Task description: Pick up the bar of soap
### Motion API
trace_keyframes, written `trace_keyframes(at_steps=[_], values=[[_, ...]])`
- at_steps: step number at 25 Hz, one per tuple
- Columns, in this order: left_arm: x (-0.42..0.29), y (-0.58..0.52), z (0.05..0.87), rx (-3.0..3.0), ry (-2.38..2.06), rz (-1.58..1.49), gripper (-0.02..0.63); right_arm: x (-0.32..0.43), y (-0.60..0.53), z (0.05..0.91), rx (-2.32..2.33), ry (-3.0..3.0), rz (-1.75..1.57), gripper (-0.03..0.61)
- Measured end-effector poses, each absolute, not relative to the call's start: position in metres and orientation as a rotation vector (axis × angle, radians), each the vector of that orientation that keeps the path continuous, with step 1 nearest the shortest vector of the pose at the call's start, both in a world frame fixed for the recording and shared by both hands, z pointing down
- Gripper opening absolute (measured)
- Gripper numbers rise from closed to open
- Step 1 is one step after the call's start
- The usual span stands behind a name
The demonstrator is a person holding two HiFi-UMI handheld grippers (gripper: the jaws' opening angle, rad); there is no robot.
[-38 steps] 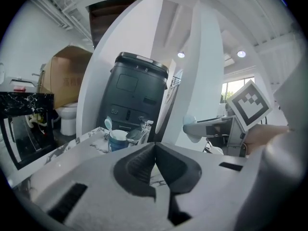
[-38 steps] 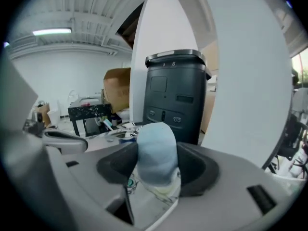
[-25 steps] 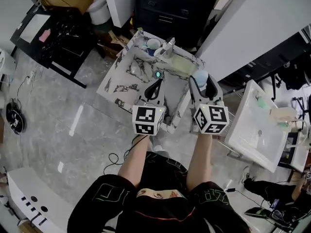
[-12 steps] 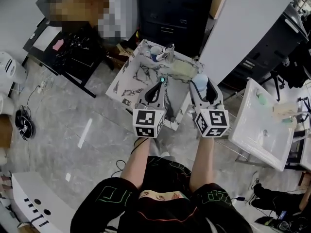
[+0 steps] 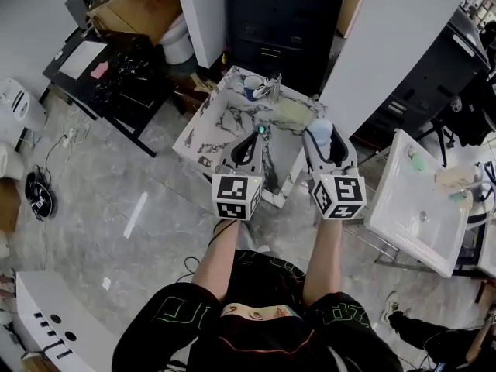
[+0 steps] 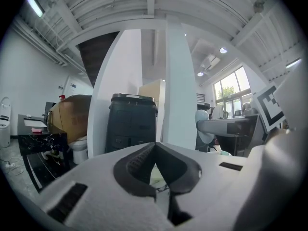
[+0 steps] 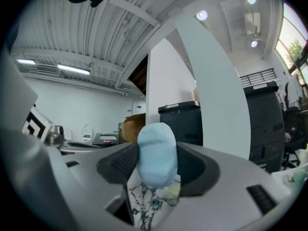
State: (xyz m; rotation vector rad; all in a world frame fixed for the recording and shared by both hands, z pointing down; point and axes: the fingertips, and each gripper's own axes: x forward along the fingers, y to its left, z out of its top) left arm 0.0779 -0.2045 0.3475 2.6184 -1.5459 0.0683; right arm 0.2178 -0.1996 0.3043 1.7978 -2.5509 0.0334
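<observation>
Right gripper (image 5: 325, 141) has its jaws spread wide, clamped on the light-blue bar of soap (image 7: 157, 151). The soap stands upright and is held above the marble-patterned basin (image 5: 223, 119). Left gripper (image 6: 155, 149) is alongside, jaw tips together, nothing held.

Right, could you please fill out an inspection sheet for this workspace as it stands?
Surface: marbled basin, white with dark veining, with a teal drain in its bowl.
Job's things: pale blue bar of soap, held off the basin.
Clutter: cup and faucet at the far rim, with a yellowish pad beside them.
Grippers: left gripper shut and empty; right gripper shut on the bar of soap.
Cables: loose black cable on the floor.
Surroundings: black cabinet, black table, second white sink.
</observation>
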Motion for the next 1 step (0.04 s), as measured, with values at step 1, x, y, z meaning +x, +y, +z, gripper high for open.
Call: trace_keyframes(at_steps=[1], values=[[0.077, -0.2041, 0.3475, 2.619, -1.55, 0.069, 0.009, 0.2174, -0.1994, 0.3041, 1.798, -2.554, 0.031, 0.256]])
